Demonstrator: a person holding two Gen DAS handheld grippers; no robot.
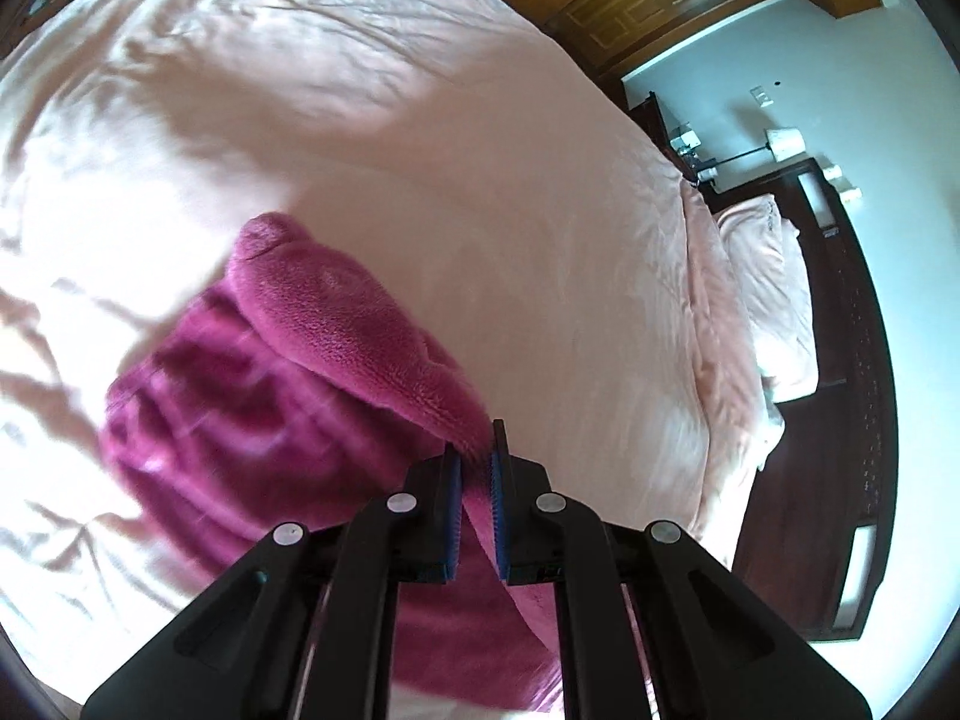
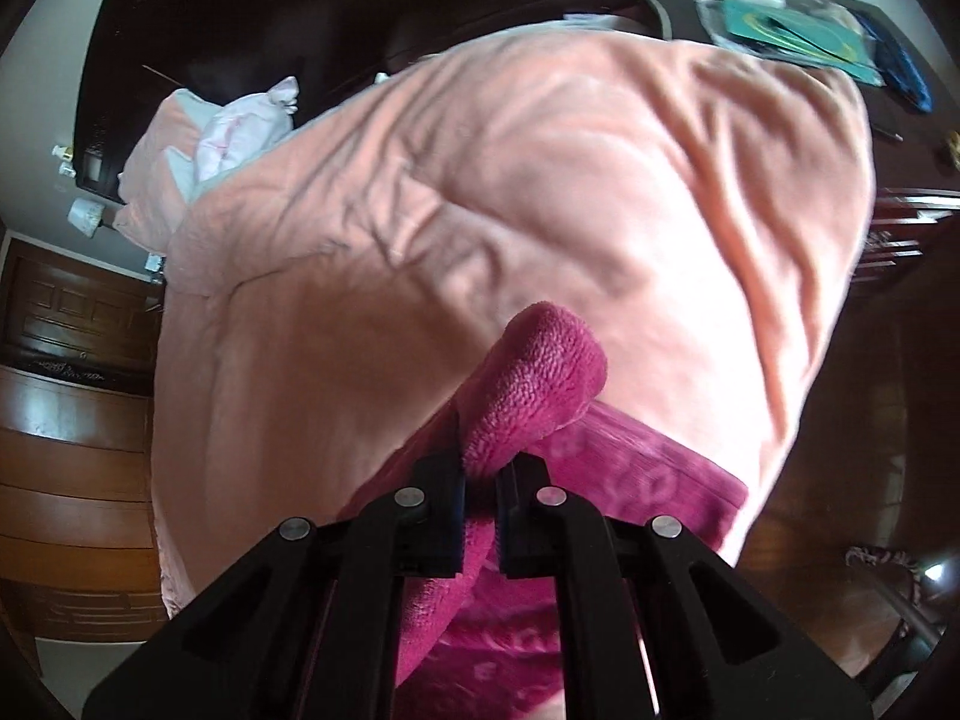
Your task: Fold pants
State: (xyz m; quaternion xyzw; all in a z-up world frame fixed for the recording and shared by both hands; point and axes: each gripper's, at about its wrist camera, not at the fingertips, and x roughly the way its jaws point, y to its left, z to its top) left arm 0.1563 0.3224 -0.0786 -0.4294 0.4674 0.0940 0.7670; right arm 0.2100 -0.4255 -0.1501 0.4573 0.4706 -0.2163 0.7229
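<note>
With both grippers clamped on fleece, the pants hang below, left gripper and right gripper equally near, above the bed.

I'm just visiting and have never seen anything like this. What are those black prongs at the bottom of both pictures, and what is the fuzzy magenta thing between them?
There is no robot arm here. A person holds a hand-operated pincer in each hand, and each pincer carries a wide-angle camera looking forward along its two fingers, which is why the room looks bent. One picture comes from the left gripper, the other from the right gripper. Both are shut on the pants, a fleecy magenta pair being folded, with pinched fabric bulging out past the right one's fingers. The pants hang over a bed covered by a peach blanket. A pillow lies at the headboard end.
</note>
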